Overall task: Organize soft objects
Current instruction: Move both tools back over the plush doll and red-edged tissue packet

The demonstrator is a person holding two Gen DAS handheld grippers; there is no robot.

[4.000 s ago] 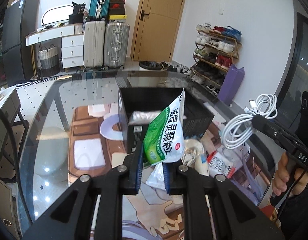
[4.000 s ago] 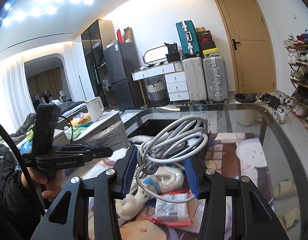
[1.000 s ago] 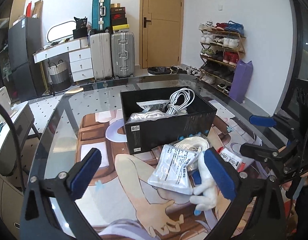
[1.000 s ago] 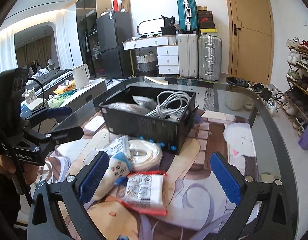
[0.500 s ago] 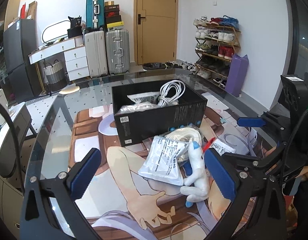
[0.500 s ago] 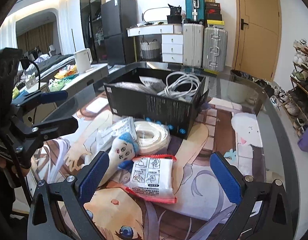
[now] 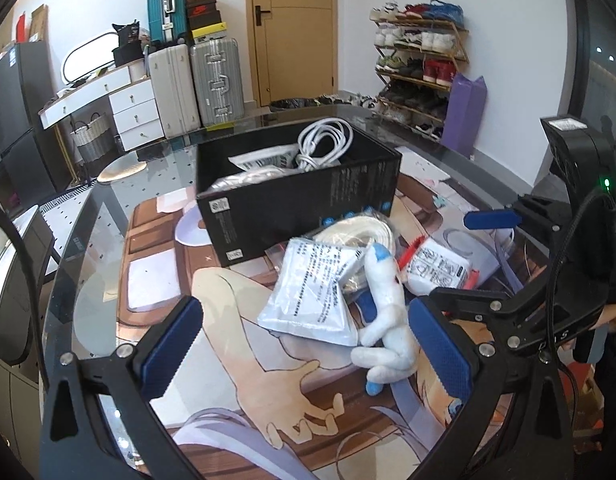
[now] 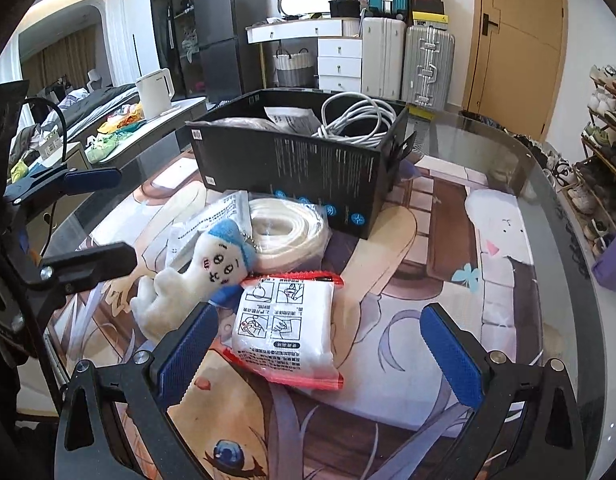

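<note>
A: Item one?
B: Plush doll (image 8: 195,276), white with blue cap, lying on the tabletop (image 8: 504,240) near the box (image 8: 291,160), touching the grey pouch (image 7: 312,288) and the red-edged pack (image 8: 287,328). Likely light, squashy; take it across the body.

A: Others loose?
B: White tape roll (image 8: 285,228) in clear wrap just before the box; probably slippery. The packs are flat, soft; pinch an edge.

A: Already boxed?
B: White cable (image 8: 356,120) and pouches.

A: Grippers?
B: Left gripper (image 7: 308,344): jaws wide, empty, straddling pouch and doll. Right gripper (image 8: 320,356): jaws wide, empty, over the red-edged pack.

A: Room?
B: Bare mat right of the pile; the box's tall wall needs a lift over.
</note>
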